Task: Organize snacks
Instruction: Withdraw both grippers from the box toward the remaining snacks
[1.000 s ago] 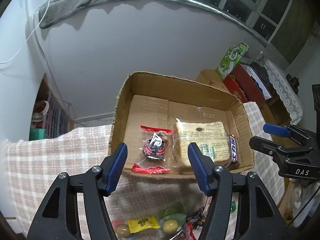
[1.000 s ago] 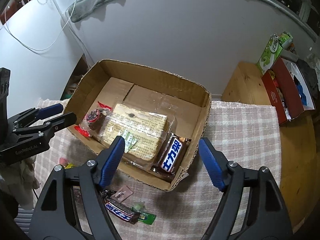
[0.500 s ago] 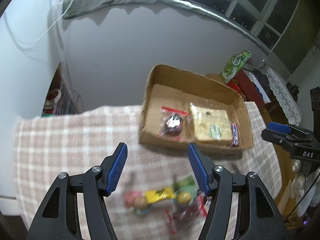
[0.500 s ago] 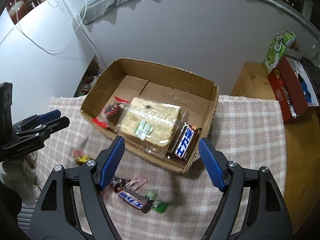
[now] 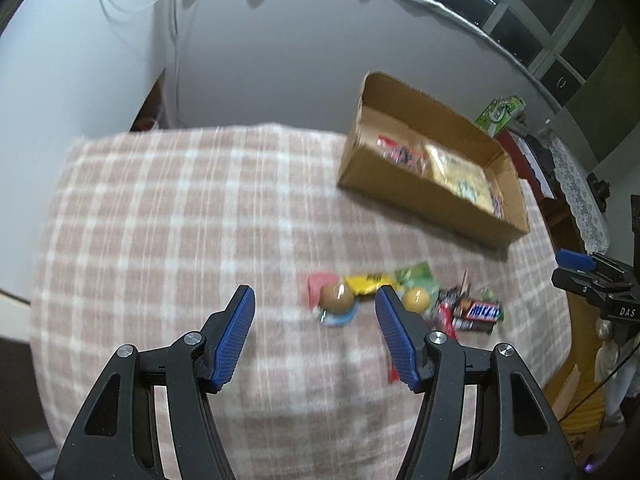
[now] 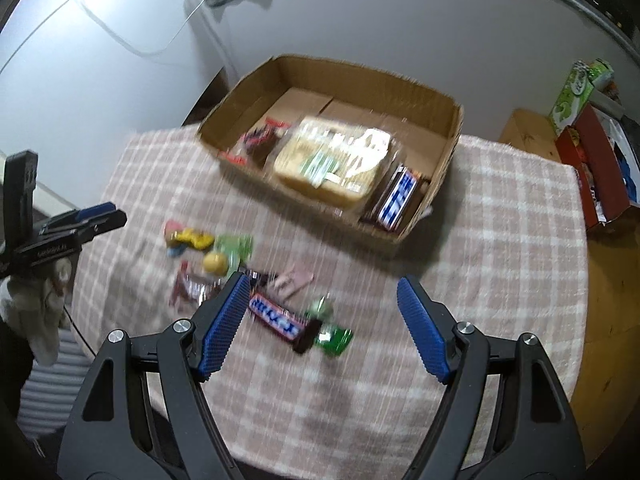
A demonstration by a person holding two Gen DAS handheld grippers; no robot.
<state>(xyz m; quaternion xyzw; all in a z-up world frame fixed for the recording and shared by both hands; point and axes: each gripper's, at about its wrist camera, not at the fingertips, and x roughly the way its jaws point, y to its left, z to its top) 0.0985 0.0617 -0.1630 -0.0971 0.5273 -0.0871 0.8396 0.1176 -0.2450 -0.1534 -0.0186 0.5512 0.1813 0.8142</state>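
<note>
A cardboard box (image 5: 424,196) (image 6: 440,184) sits at the far side of the checked cloth, holding a red-sealed packet (image 6: 256,142), a large bread pack (image 6: 336,160) and a blue-labelled bar (image 6: 394,200). Loose snacks lie on the cloth nearer me: a yellow packet (image 5: 368,282), two round sweets (image 5: 338,297), green wrappers, a chocolate bar (image 6: 276,314) (image 5: 478,312). My left gripper (image 5: 314,296) hangs open above the cloth, left of the pile. Above the chocolate bar my right gripper (image 6: 322,284) also stands open and empty. Both views are blurred.
The table carries a pink-and-white checked cloth (image 5: 160,220) against a white wall. A red box (image 6: 600,176) and a green carton (image 6: 576,92) stand on a wooden surface to the right. A gloved hand (image 6: 44,300) holds the left gripper at the table's left edge.
Both grippers have pulled back from over the box toward the near side of the table; the loose snacks now lie under them. Neither jaw opening has changed.
</note>
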